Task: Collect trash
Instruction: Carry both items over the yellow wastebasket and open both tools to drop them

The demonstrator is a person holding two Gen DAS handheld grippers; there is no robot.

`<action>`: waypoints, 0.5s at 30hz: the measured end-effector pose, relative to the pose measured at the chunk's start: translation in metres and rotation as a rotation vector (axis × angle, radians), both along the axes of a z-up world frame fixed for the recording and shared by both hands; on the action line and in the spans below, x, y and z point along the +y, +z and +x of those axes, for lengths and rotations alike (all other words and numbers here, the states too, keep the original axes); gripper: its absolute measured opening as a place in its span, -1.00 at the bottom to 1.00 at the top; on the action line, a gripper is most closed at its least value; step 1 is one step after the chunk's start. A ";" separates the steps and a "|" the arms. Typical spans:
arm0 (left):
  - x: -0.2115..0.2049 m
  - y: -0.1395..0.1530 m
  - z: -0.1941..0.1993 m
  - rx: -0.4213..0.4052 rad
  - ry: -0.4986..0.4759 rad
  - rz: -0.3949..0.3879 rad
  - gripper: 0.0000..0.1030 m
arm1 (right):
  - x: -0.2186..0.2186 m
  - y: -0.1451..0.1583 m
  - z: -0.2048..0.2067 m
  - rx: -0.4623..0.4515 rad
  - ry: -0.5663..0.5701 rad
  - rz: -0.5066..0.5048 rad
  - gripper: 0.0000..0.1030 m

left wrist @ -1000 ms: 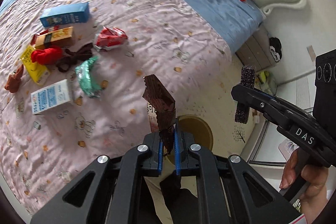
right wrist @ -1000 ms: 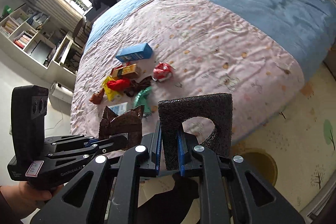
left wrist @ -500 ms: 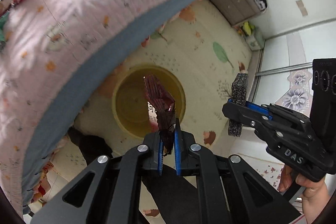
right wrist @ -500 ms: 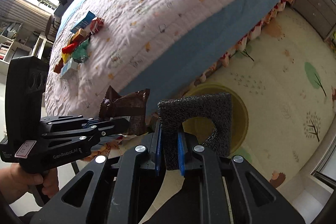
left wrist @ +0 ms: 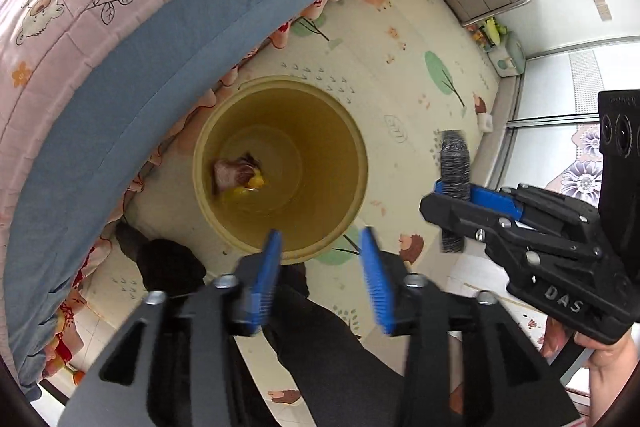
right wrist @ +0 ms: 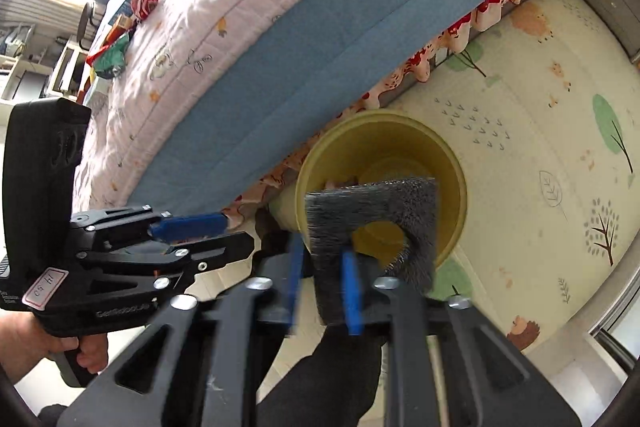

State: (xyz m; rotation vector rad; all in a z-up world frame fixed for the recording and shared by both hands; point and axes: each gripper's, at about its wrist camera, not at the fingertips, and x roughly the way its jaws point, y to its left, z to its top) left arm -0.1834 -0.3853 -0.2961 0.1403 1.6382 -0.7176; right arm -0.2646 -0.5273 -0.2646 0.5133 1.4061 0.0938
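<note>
Now both of your tools hang over the yellow bin on the floor mat beside the bed, at the middle of each frame. Your left tool is opening with nothing between its blue pads — a brown wrapper lies low inside the bin, left of its centre. Your right tool is opening too, yet the dark foam piece sits between its pads, against the right-hand one; whether it is free or catching there I cannot tell.

The risk is with that foam. It is light and rough, so it may cling to the pad and go nowhere, or tip off sideways. In the right wrist view it hangs over the near rim of the bin, not the centre — a drop from there could strike the rim and land on the mat. More trash waits on the bedcover, upper left of the right wrist frame.
</note>
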 end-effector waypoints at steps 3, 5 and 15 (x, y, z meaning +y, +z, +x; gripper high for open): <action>-0.002 0.002 0.001 -0.013 0.002 0.015 0.07 | -0.007 -0.003 -0.001 0.010 -0.009 -0.002 -0.01; 0.000 0.004 0.004 -0.019 0.010 0.023 0.08 | -0.010 -0.005 0.000 0.019 -0.018 0.008 -0.01; 0.013 0.017 0.016 -0.046 0.049 0.025 0.08 | -0.007 0.005 0.008 0.009 0.003 0.030 -0.01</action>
